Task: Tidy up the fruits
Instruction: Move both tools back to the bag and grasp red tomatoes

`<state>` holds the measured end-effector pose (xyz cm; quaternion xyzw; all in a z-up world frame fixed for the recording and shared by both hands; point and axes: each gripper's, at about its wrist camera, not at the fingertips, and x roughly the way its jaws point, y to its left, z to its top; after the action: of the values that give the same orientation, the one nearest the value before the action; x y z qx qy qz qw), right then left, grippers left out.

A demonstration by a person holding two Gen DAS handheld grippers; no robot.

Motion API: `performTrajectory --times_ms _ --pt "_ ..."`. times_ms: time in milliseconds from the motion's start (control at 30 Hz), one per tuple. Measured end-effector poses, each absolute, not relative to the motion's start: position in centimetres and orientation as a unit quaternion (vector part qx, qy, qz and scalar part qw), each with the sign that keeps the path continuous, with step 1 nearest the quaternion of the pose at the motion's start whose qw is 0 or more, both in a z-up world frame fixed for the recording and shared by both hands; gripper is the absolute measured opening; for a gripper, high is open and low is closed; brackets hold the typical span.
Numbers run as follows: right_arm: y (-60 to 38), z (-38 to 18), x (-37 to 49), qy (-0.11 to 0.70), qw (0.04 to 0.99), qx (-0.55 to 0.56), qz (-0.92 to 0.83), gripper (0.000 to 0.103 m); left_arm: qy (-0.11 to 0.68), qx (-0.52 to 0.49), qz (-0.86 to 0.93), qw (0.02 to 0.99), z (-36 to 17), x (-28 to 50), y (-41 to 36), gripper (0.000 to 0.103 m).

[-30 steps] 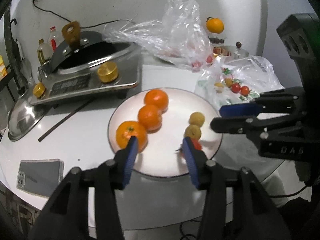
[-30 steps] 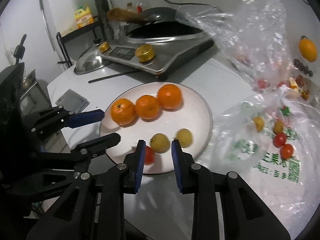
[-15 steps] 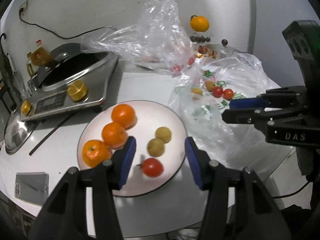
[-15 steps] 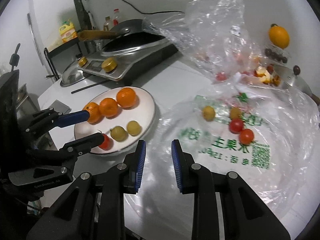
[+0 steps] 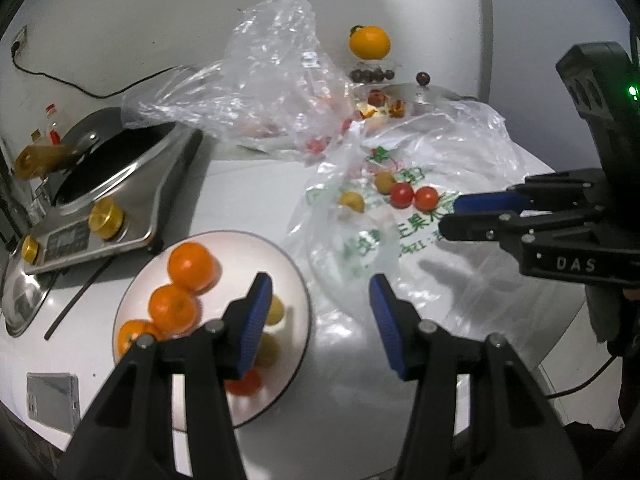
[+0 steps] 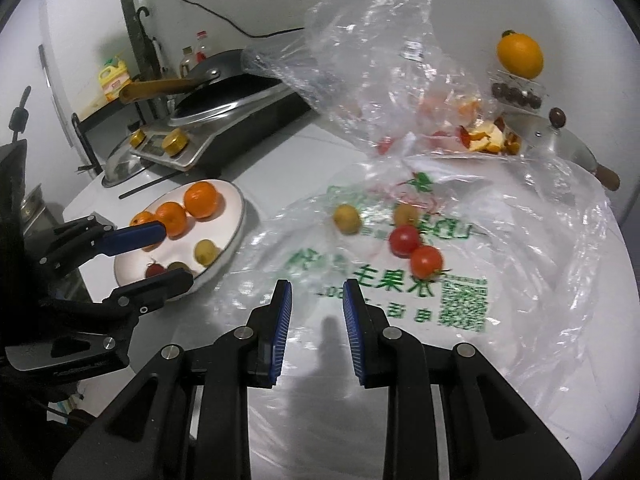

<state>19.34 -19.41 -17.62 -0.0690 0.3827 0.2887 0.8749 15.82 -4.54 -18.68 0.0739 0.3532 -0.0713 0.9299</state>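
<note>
Left claw (image 5: 320,300): jaws part-open, nothing between them, no contact with any object. It hovers over the right rim of the white plate (image 5: 298,292), at the edge of the printed plastic bag (image 5: 460,280).

Right claw (image 6: 316,304): jaws drawn in to their narrowest gap, empty, nothing clamped. It hovers over the near part of the printed bag, short of the fruit on it.

Plate contents: three oranges (image 5: 174,306) in a row along the left side, two small yellow fruits (image 5: 276,310) partly hidden behind the left claw's finger, and one red tomato (image 5: 244,386) at the near edge.

Bag contents, lying on the white surface (image 5: 248,184): two red tomatoes (image 6: 416,250) touching each other, and two yellow fruits (image 6: 347,219) just beyond them.

A second, clear crumpled bag (image 6: 372,52) stands behind. An induction cooker (image 5: 116,196) with a pan sits left of the plate. A phone (image 5: 52,402) lies at the near left edge.
</note>
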Motion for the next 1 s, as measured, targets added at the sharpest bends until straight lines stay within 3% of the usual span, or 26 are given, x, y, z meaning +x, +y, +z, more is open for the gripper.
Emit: performTrajectory --times_ms 1000 --pt "-22.6 -20.1 27.8 0.42 0.862 -0.089 0.27 0.028 0.371 0.071 -0.093 0.921 -20.2 24.1 -9.8 0.052"
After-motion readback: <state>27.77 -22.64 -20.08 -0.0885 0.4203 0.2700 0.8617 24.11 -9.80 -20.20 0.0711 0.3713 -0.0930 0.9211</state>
